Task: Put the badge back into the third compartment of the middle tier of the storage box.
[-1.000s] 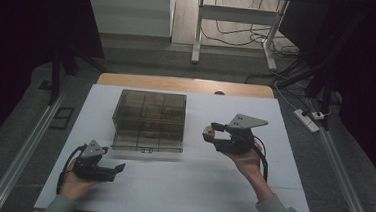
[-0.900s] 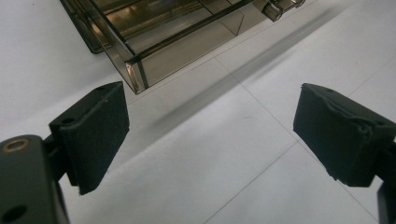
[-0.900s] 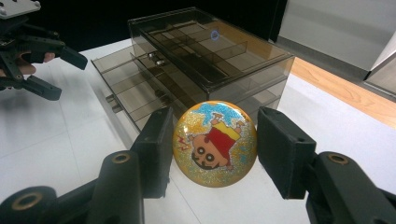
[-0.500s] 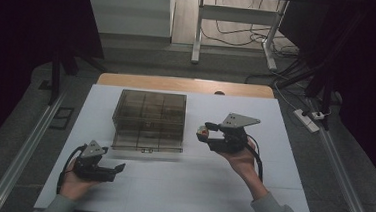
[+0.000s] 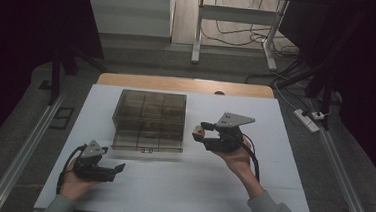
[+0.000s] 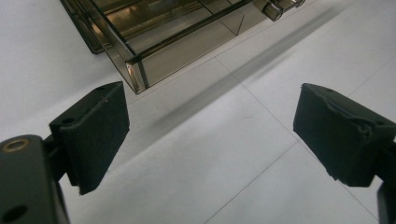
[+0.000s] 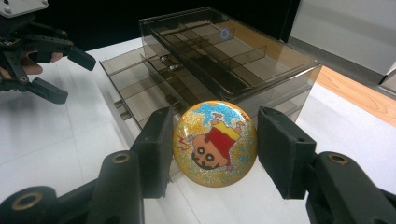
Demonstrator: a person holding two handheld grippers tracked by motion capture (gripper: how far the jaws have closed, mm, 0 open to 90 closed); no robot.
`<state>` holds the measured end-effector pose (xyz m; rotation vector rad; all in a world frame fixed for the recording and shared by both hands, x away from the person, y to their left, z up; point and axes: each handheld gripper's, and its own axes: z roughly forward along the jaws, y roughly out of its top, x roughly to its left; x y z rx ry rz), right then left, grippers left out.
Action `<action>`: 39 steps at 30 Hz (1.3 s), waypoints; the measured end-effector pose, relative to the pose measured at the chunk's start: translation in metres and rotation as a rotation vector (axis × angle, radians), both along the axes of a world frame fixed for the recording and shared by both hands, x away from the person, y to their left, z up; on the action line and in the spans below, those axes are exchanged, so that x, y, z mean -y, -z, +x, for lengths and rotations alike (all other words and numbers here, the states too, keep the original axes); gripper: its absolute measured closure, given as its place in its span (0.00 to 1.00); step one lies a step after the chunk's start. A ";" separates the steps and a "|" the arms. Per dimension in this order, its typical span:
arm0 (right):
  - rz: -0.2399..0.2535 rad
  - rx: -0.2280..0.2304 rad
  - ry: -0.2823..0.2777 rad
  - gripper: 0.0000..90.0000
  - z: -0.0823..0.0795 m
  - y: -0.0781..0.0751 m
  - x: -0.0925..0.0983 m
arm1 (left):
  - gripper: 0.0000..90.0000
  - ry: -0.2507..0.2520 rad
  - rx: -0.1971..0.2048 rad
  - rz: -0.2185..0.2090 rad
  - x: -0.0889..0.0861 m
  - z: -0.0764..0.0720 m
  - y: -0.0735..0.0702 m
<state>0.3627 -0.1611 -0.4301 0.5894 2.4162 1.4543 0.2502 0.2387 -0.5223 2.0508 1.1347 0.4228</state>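
Note:
A smoky see-through drawer box [image 5: 149, 114] stands on the white table, its lowest drawer [image 5: 148, 144] pulled out toward me. My right gripper [image 5: 200, 132] hovers just right of the box and is shut on a round glittery cartoon badge [image 5: 197, 133]. In the right gripper view the badge [image 7: 215, 142] sits between both pads [image 7: 156, 149], in front of the box [image 7: 224, 60]. My left gripper [image 5: 117, 169] rests at the front left, open with nothing between its fingers. In the left gripper view its pads [image 6: 95, 130] stand wide apart, with a corner of the box [image 6: 154, 28] ahead.
The white table [image 5: 282, 157] has a wooden strip [image 5: 182, 84] along its far edge. Metal rails run down both sides on the floor. A power strip [image 5: 306, 119] and cables lie past the right edge. Bare tabletop lies between the two hands.
My right gripper has shifted slightly left toward the box, still carrying the badge. The left gripper has stayed where it was.

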 end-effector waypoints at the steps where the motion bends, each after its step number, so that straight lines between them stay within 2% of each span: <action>1: 0.004 -0.002 -0.002 0.52 0.000 0.000 -0.001 | 0.12 0.000 0.000 0.000 0.000 0.000 0.000; 29: -0.024 -0.017 -0.047 0.52 0.004 0.010 -0.030 | 0.12 0.001 0.000 0.002 0.000 0.000 0.000; 39: -0.039 -0.044 -0.063 0.52 0.010 0.021 -0.044 | 0.12 0.003 -0.004 0.003 0.000 0.000 0.001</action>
